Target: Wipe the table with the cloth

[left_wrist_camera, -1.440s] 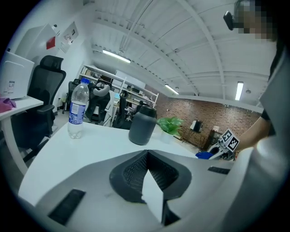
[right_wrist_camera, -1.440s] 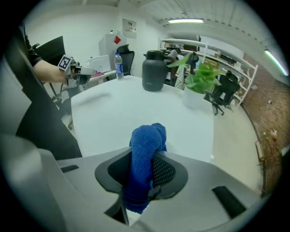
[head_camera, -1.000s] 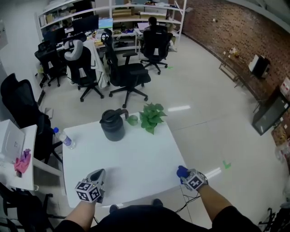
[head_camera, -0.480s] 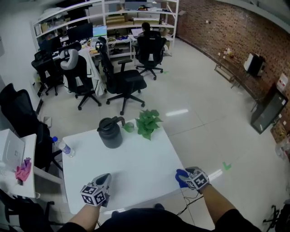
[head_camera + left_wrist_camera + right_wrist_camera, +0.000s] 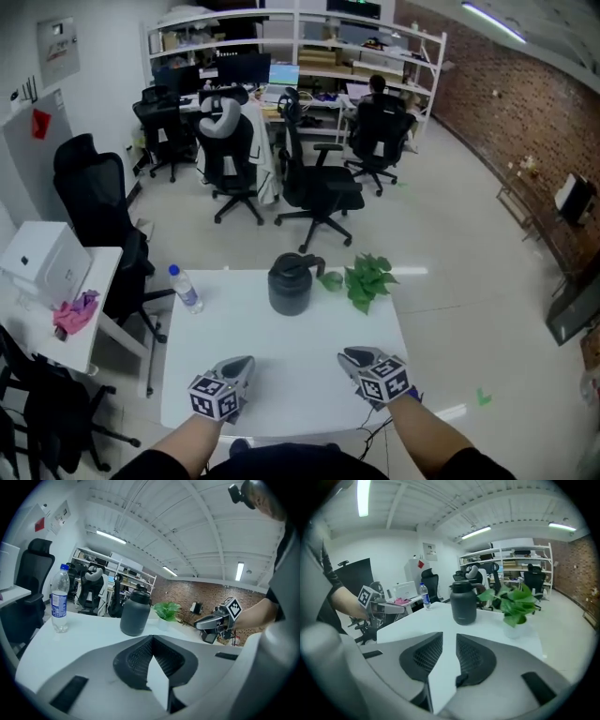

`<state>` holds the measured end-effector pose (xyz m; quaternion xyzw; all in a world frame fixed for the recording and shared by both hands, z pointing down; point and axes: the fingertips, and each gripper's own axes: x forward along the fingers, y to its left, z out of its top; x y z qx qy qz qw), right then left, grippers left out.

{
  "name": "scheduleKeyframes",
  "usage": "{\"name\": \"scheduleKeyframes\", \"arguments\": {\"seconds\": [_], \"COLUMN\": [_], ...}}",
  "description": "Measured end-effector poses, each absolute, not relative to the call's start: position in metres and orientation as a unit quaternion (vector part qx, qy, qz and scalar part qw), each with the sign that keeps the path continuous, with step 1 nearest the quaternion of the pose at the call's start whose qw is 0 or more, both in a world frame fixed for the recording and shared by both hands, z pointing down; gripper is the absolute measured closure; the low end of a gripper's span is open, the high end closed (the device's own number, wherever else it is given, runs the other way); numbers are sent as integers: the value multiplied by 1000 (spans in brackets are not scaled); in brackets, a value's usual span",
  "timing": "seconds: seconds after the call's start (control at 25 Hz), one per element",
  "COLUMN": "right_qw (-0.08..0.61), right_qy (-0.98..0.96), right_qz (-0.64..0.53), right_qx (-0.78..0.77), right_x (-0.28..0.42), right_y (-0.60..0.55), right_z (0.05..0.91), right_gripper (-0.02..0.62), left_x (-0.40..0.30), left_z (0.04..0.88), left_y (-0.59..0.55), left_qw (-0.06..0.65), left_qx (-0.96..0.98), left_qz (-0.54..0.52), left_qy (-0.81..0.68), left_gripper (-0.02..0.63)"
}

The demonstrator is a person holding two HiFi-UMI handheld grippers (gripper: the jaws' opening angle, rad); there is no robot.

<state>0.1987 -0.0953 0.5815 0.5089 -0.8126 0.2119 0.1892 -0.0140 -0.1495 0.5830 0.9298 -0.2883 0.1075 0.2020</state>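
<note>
Over the table's (image 5: 281,361) near edge we are hovering; left gripper (image 5: 238,363) pressed together, empty; right gripper (image 5: 354,357) closing on nothing; jug (image 5: 289,287), potted plant (image 5: 367,279), water bottle (image 5: 186,289) sitting far, leaving wiping room.

Left claw (image 5: 242,363) shut, right claw (image 5: 352,357) closing on nothing.
</note>
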Motion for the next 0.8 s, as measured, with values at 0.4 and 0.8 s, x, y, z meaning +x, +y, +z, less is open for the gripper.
{"name": "scheduleKeyframes", "arguments": {"seconds": [0.4, 0.8], "right_qw": [176, 206], "right_qy": [-837, -831], "right_qz": [204, 216], "right_qx": [476, 470], "right_x": [100, 101], "right_y": [-183, -182], "right_z": [629, 654], "right_gripper": [594, 595], "left_x": [-23, -9], "left_z": [587, 601], "left_y": [-173, -181], "left_qw": [189, 200], "left_qx": [927, 926], "left_qz": [121, 124], "left_qy": [-301, -294], "left_gripper": [612, 612]}}
